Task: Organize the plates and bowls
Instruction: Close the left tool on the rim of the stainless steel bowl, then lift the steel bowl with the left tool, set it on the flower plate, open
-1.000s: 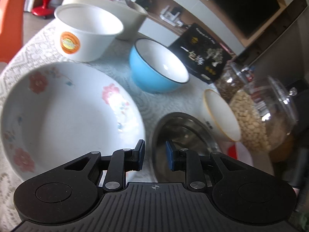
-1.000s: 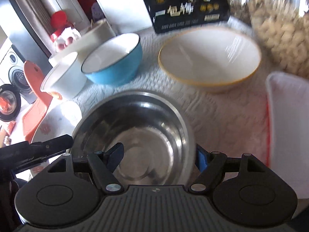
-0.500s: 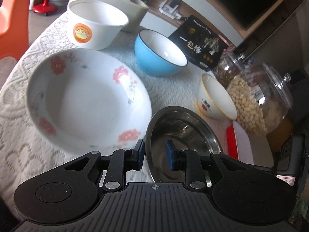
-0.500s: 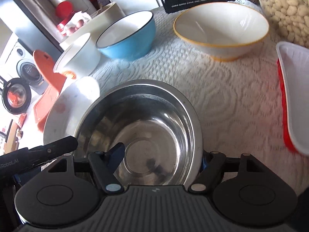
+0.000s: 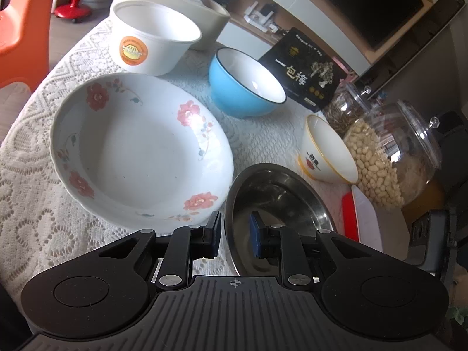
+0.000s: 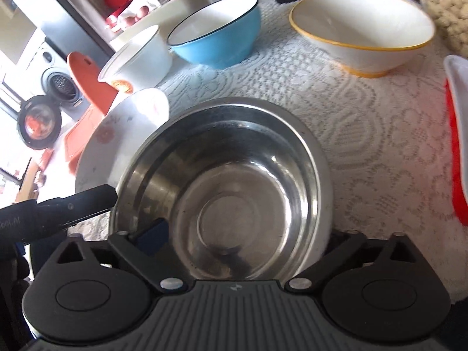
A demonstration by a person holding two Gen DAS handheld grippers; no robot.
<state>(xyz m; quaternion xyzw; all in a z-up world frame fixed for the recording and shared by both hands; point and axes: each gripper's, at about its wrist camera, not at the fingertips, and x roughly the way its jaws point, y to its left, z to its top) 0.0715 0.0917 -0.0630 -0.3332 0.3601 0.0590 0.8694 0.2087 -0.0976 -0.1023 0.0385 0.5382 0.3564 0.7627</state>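
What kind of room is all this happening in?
Probably a home dining area: a table with a lace tablecloth, a floral dish, a jar of nuts and, in the background, a washing machine.

the black box (image 5: pixel 304 77) at about 1 o'clock in the left wrist view carries large white characters reading 一包梅; its small print is illegible. the white paper bowl (image 5: pixel 152 39) at 11 o'clock bears a round orange sticker, wording unreadable. the yellow-rimmed bowl (image 5: pixel 327 152) at 3 o'clock shows a red emblem with dark characters, too small to read.

Both grippers (image 5: pixel 234 232) farther back, higher.
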